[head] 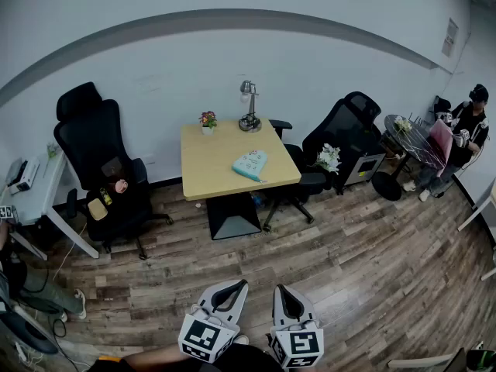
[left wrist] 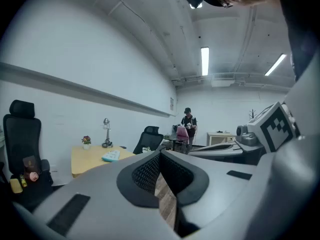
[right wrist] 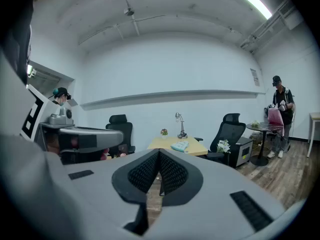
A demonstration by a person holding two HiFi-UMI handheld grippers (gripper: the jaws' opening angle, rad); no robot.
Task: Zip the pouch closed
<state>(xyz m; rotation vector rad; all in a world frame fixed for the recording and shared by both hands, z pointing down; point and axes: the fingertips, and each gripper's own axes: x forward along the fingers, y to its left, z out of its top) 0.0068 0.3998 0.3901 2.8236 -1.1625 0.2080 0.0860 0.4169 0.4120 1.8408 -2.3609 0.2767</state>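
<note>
Left gripper (head: pixel 240 284) and right gripper (head: pixel 280 288): jaws pressed together, nothing between them. Pouch (head: pixel 249 165) lies on table (head: pixel 205 173), well ahead of both grippers, across wooden floor (head: pixel 349 246)

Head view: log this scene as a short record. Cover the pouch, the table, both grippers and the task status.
pouch: lies flat on the table, towards its right front edge
zip: too small to tell whether it is open
table: also holds a lamp and a flower pot at the back
left gripper: jaws together, empty, well short of the table
right gripper: jaws together, empty, beside the left one
task status: not begun, pouch untouched
</note>
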